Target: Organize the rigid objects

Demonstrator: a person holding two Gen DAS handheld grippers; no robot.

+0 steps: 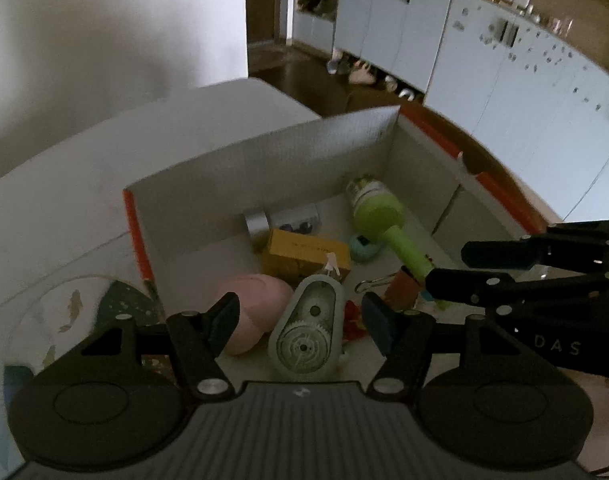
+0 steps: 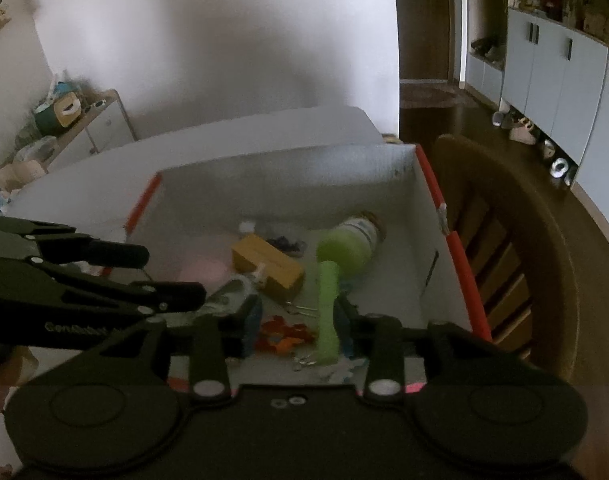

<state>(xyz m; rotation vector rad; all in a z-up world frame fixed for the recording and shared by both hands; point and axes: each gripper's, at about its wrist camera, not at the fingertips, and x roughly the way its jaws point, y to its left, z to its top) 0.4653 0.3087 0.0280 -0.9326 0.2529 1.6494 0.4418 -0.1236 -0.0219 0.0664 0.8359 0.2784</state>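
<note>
- A dim room with pale cupboards lies behind a white table (image 1: 64, 184) carrying an open cardboard box (image 1: 264, 152).
- Inside the box, the grey tape dispenser (image 1: 308, 328) lies at the near wall, beside a pink egg-shaped object (image 1: 252, 300).
- The left gripper (image 1: 300, 320) hangs wide, its jaws straddling the dispenser without touching; closing off-centre could squeeze it out sideways.
- The right gripper (image 2: 298, 320) looks wide beside the green mallet (image 2: 330, 280); I judge the 2 tools could collide.

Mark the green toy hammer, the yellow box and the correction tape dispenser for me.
green toy hammer (image 2: 329, 312), right wrist view, middle of its handle
yellow box (image 1: 304, 258), left wrist view, its long front face
correction tape dispenser (image 1: 306, 332), left wrist view, its clear geared face
</note>
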